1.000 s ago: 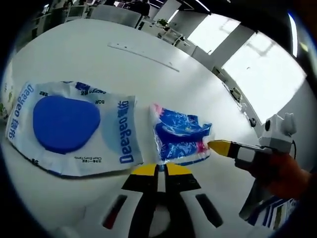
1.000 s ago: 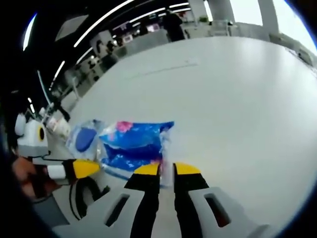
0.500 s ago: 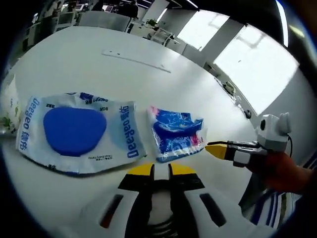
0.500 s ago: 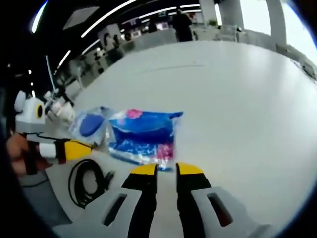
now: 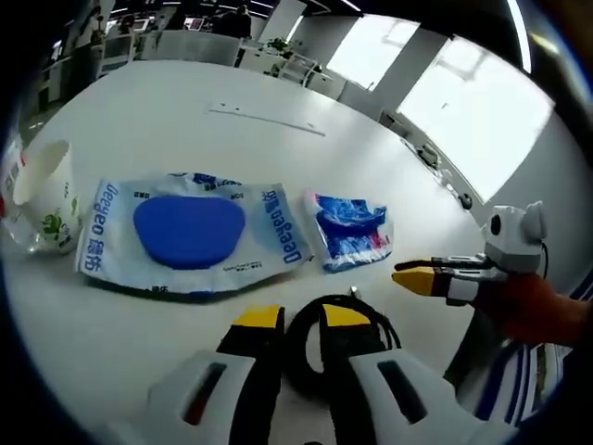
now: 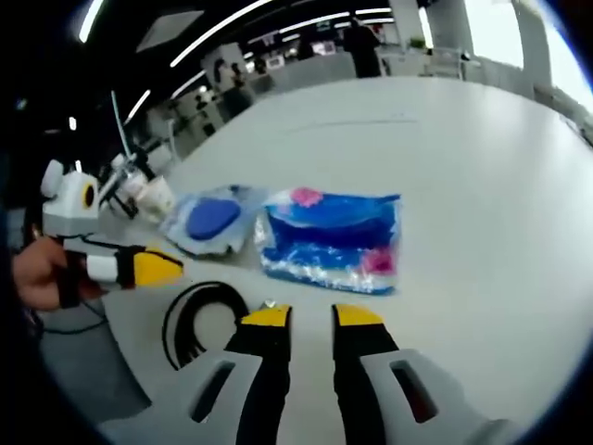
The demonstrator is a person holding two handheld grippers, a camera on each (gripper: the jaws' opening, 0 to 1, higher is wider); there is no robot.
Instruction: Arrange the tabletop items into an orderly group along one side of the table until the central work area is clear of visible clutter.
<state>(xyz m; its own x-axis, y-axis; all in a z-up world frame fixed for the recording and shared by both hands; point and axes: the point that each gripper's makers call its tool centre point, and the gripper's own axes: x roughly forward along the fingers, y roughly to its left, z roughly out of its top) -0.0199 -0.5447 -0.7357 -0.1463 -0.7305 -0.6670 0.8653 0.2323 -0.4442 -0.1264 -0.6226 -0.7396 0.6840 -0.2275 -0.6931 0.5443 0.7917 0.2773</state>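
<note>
Risk first: black coiled cable (image 5: 338, 338) lies directly under the left gripper (image 5: 301, 317), whose jaws stand narrowly apart and empty just above it; a careless descent could snag a loop and drag the coil into the small blue packet (image 5: 350, 231) at 1 o'clock of those jaws in the left gripper view. Both packets are thin, slack film, by my judgement prone to slide or crumple if pushed rather than pinched. The large wipes pack (image 5: 190, 234) sits at 11 o'clock, just beside the small packet; a shove on either could overlap them. A paper cup (image 5: 43, 192) stands at 9 o'clock, touching or nearly touching the pack's far end; it is light-looking and could tip if the pack is nudged that way.

Right gripper (image 6: 301, 317) is likewise empty, jaws at a narrow gap, with the small blue packet (image 6: 331, 241) at 12 o'clock and the cable (image 6: 202, 320) at 9 o'clock; the left gripper (image 6: 157, 268) enters at 9 to 10 o'clock, near enough that crossing paths could collide.

Room: the table (image 5: 167, 102) is bare and wide beyond the row, from 11 to 1 o'clock; its near edge runs close behind both grippers, so items drawn back could go over it.
</note>
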